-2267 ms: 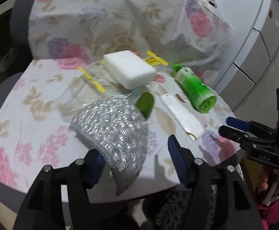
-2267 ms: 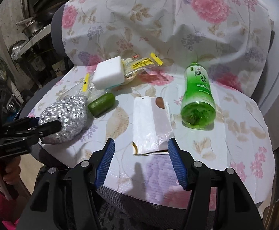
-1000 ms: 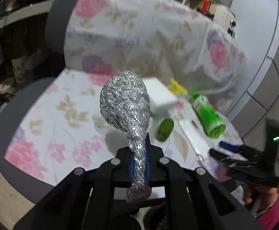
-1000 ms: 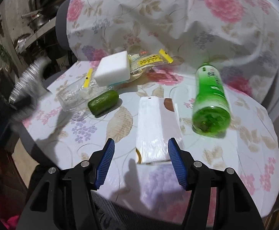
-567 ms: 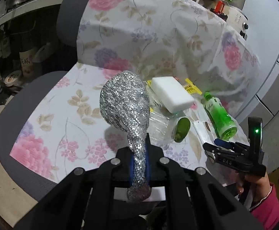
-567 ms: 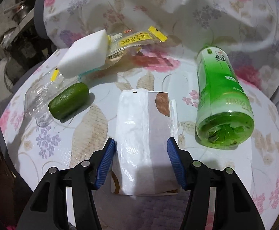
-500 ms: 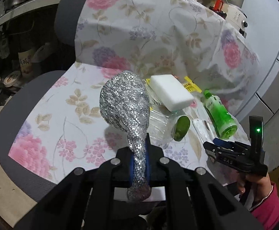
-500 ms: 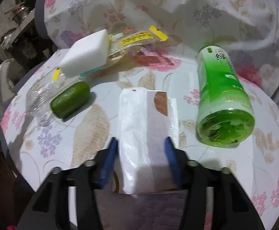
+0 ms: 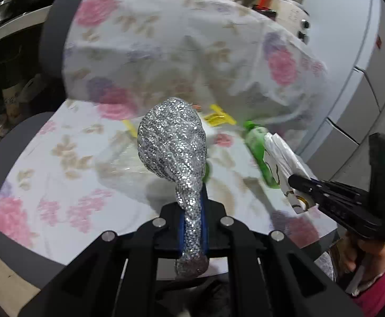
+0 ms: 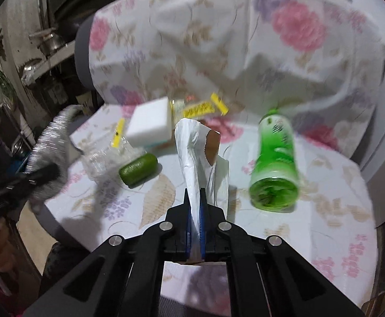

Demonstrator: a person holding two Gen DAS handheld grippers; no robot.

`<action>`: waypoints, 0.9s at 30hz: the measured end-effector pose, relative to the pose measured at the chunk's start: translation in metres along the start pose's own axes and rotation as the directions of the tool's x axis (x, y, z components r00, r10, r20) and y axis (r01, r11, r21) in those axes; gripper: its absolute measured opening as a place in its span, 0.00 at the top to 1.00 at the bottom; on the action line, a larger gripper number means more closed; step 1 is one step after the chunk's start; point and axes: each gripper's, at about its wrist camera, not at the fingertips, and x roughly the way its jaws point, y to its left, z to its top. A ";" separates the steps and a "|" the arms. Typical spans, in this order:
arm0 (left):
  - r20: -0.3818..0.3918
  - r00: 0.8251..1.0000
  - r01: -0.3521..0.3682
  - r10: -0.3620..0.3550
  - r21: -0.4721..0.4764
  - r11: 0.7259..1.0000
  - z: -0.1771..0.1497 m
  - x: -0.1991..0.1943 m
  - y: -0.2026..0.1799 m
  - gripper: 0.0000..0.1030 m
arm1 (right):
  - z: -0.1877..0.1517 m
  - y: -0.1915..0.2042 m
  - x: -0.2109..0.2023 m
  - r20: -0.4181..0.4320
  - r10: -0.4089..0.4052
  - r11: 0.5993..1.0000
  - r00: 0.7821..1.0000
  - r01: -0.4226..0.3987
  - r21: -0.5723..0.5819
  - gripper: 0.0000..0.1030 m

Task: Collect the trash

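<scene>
Having just closed, the right gripper (image 10: pixel 195 211) lifts the white wrapper (image 10: pixel 192 153).

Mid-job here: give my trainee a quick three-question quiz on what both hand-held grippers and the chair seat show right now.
1. True or false: the left hand-held gripper is shut on the silver glitter pouch.
2. What does the right hand-held gripper pinch? A) green bottle B) white paper bag C) white sponge
3. Which green things lie on the seat?

Key:
1. True.
2. B, the white paper bag, lifted off the floral cover.
3. The green bottle on its side and a small green cylinder.
</scene>
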 end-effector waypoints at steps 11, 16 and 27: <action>-0.042 0.987 0.158 -0.154 0.154 0.975 -0.035 0.016 -0.122 0.93 | -0.048 -0.057 -0.105 0.105 -0.130 0.990 0.986 0.123 0.069 0.95; -0.079 0.968 0.251 -0.239 0.221 0.942 -0.061 0.025 -0.182 0.93 | -0.094 -0.095 -0.148 0.112 -0.249 0.961 0.962 0.231 0.152 0.95; -0.263 0.901 0.425 -0.346 0.364 0.829 -0.139 0.049 -0.295 0.92 | -0.218 -0.170 -0.212 -0.012 -0.426 0.841 0.904 0.401 0.362 0.93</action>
